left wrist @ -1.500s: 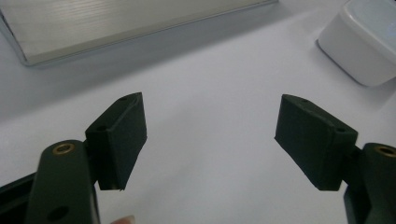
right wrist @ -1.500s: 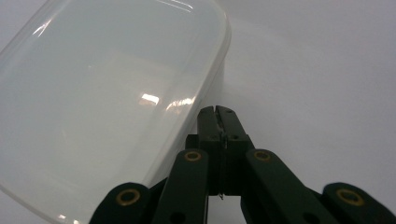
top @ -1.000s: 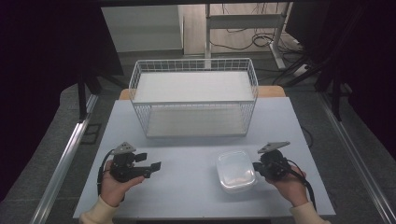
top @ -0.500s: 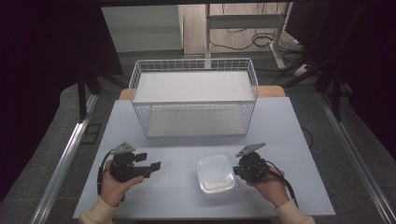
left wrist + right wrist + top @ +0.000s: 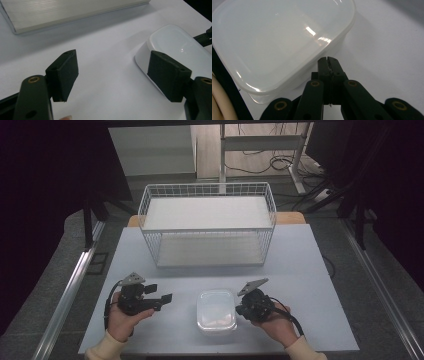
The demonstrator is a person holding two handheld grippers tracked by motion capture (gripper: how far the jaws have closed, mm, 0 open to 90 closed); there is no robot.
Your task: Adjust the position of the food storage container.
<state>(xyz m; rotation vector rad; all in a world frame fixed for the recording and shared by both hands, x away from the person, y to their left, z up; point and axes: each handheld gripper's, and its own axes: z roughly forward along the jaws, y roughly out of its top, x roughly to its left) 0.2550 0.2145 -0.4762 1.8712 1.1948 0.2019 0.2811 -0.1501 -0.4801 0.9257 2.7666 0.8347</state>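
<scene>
A translucent white plastic container (image 5: 216,311) with its lid on sits on the table's near middle. My right gripper (image 5: 239,310) is shut, jaws pressed together with nothing between them. Its tip rests against the container's right side wall just under the rim, as the right gripper view shows for the gripper (image 5: 328,61) and the container (image 5: 279,37). My left gripper (image 5: 161,293) is open and lies level to the left of the container, pointing toward it. In the left gripper view its jaws (image 5: 112,72) stand wide apart, with the container (image 5: 172,42) a short way ahead on the right.
A white wire basket (image 5: 207,225) with a pale board in its bottom stands at the back middle of the light grey table (image 5: 310,270); its base edge (image 5: 62,12) shows ahead of the left gripper. Dark floor and table legs lie beyond.
My right gripper has moved left across the table, and the container has slid left with it, toward the left gripper. The left gripper has stayed in place.
</scene>
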